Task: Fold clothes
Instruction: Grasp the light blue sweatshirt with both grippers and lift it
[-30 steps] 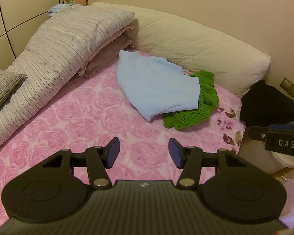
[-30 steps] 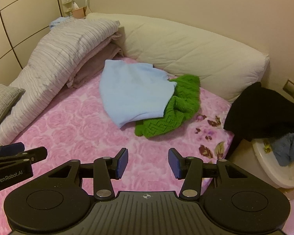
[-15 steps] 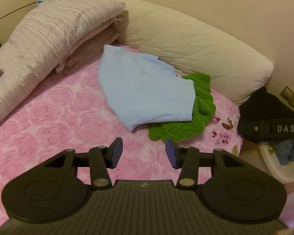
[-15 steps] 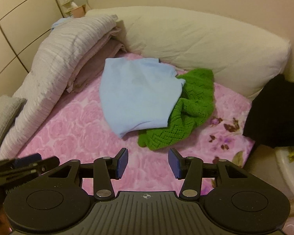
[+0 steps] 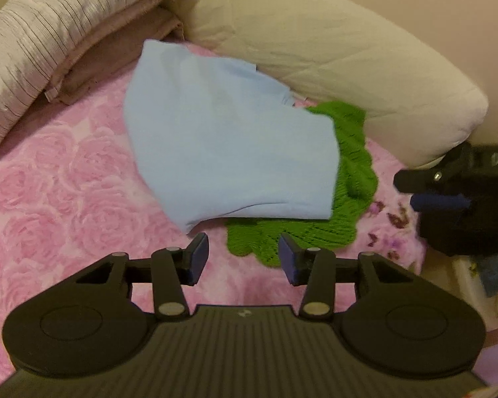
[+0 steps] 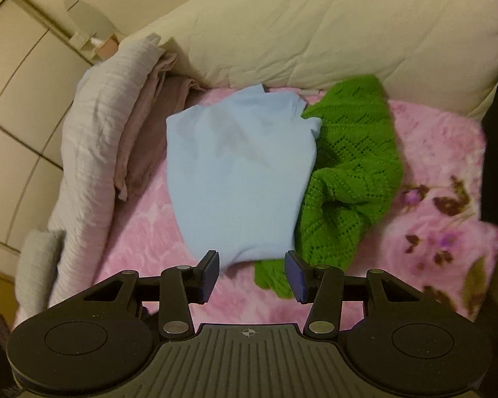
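Basically both grippers hang over the near edge of the pink rose-print bed cover, pointing down and fwd at the clothes pile; nothing grabbed yet.

Key relation: light blue smooth-fabric garment lies straight ahead of both tools, with its long axis running from the near rounded hem, just past the fingertips, away toward the cream quilted bolster at the far side. It lies partly on top of the green open-knit sweater, which pokes out on the right side and under the near hem.

L gripper: jaws apart, have just been closing in a bit, nothing between them, only bed cover and the sweater's near edge seen through the gap. In its view the blue hem corner is just ahead and slightly left of centre, apart from the pads.

R gripper: jaws apart at mid width, empty. In right wrist view the blue garment hem sits right at the gap between the fingertips, looks nearer than on the L side; touching or not, can't tell. Green sweater is just ahead-right of its right finger.

Judgement: R hand is nearer the blue hem, and L needs a small shift left to meet its corner. Grey striped folded bedding lies well off left, not involved.
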